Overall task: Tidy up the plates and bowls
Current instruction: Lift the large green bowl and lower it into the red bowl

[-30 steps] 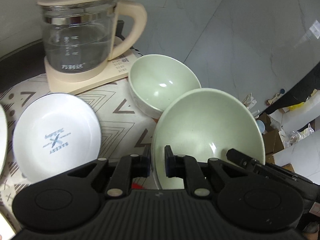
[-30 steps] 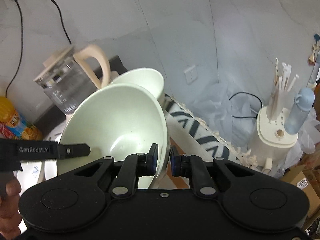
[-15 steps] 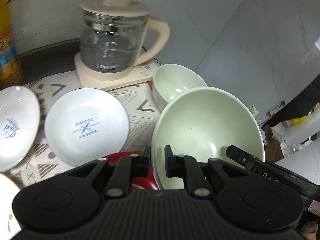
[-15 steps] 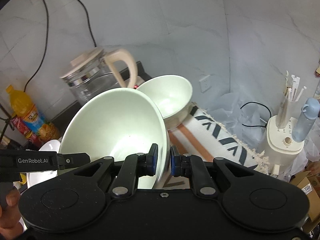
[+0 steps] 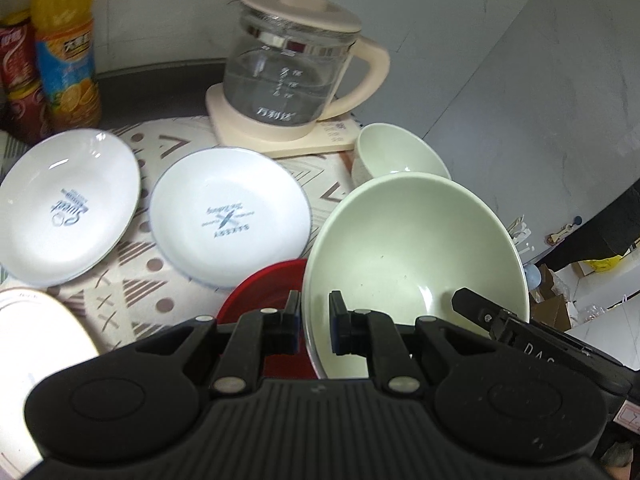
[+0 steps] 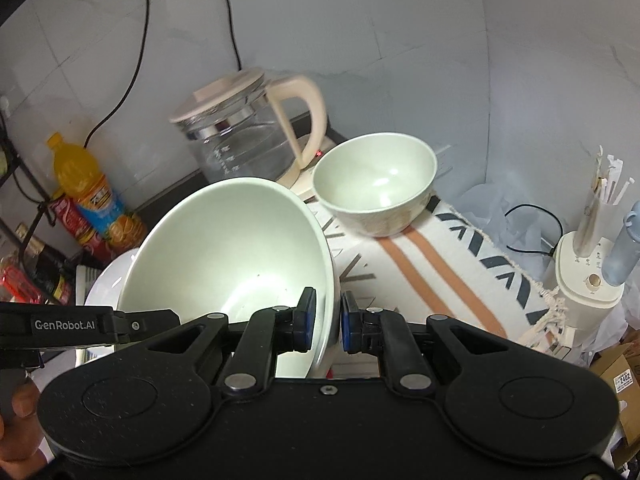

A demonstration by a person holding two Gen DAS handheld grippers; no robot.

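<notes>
Large green bowl, lifted, between both grippers' jaws.

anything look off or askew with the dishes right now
Nothing is spilled or broken. The one oddity: the large green bowl is tipped steeply on edge, clear of the cloth, its rim pinched by the left tool and the right tool. The small green bowl sits upright.

A glass kettle with a cream lid and handle stands on its cream base at the table's back edge. An orange juice bottle and a red can stand together at the back left corner. A patterned cloth covers the table.
</notes>
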